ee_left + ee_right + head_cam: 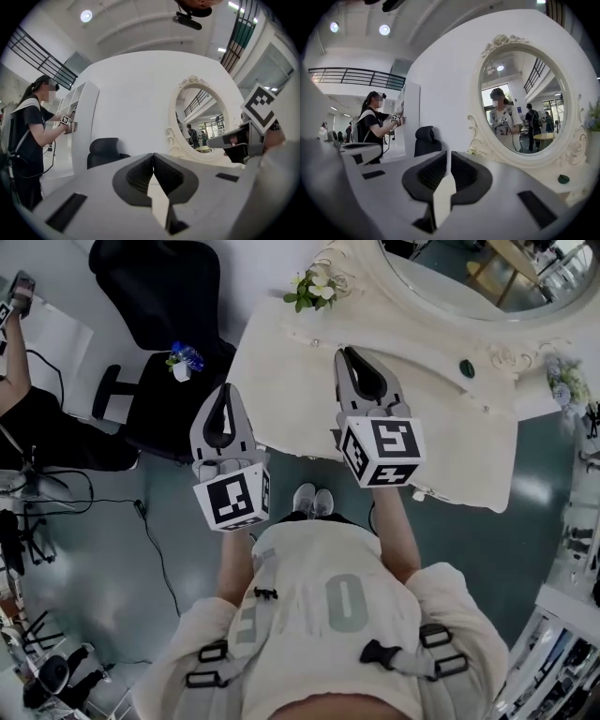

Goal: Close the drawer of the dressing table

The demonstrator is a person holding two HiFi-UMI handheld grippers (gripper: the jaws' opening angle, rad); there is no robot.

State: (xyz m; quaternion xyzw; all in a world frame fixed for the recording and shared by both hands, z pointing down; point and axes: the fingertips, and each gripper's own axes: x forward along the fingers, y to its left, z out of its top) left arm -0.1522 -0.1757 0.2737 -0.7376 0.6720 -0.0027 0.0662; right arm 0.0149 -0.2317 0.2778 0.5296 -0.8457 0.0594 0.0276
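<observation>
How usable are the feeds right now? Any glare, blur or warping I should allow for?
Head view: dim but sharp, with a soft glare patch on the floor. Left gripper view: strong fisheye bowing, dark corners, ceiling light flaring. Right gripper view: same bowing; mirror crisp, no motion blur.

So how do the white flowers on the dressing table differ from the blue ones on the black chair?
The white flowers sit at a back corner of the dressing table; the blue flowers sit on the black chair. The blue flowers stand in a small white pot; no pot shows under the white flowers. The white flowers spread wider than the blue flowers. Both are small bunches with green leaves.
</observation>
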